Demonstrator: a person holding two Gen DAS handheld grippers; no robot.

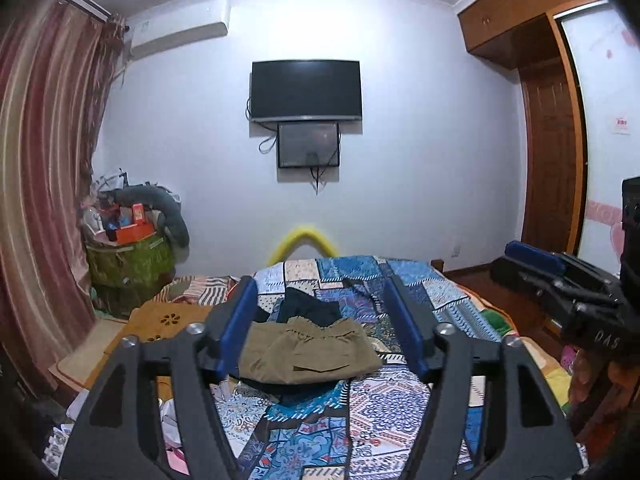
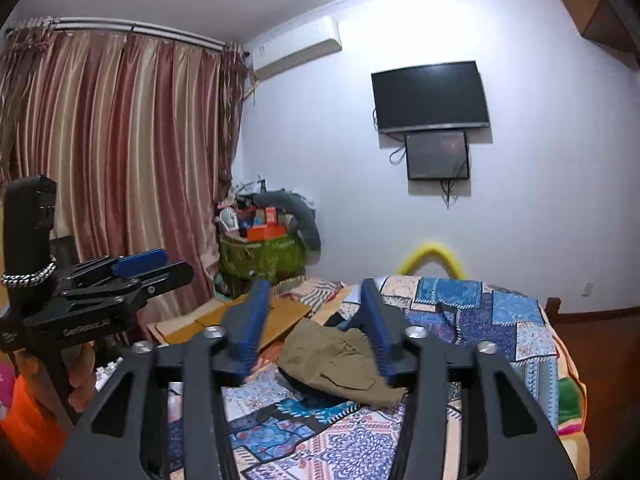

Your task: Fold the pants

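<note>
Olive-khaki pants (image 1: 308, 354) lie folded in a compact bundle on the patchwork bedspread (image 1: 384, 408), with a dark garment (image 1: 308, 306) just behind them. My left gripper (image 1: 320, 284) is open and empty, held above and short of the pants. My right gripper (image 2: 314, 286) is open and empty, also held off the bed; the pants (image 2: 332, 360) show between its blue fingers (image 2: 252, 320). The right gripper appears at the right edge of the left wrist view (image 1: 560, 280), and the left gripper at the left of the right wrist view (image 2: 132, 268).
A wooden board (image 1: 168, 320) lies left of the bed. A green bag (image 1: 128, 264) full of clutter stands in the corner by striped curtains (image 1: 44, 160). A TV (image 1: 306, 90) hangs on the far wall. A wooden wardrobe (image 1: 548, 160) is on the right.
</note>
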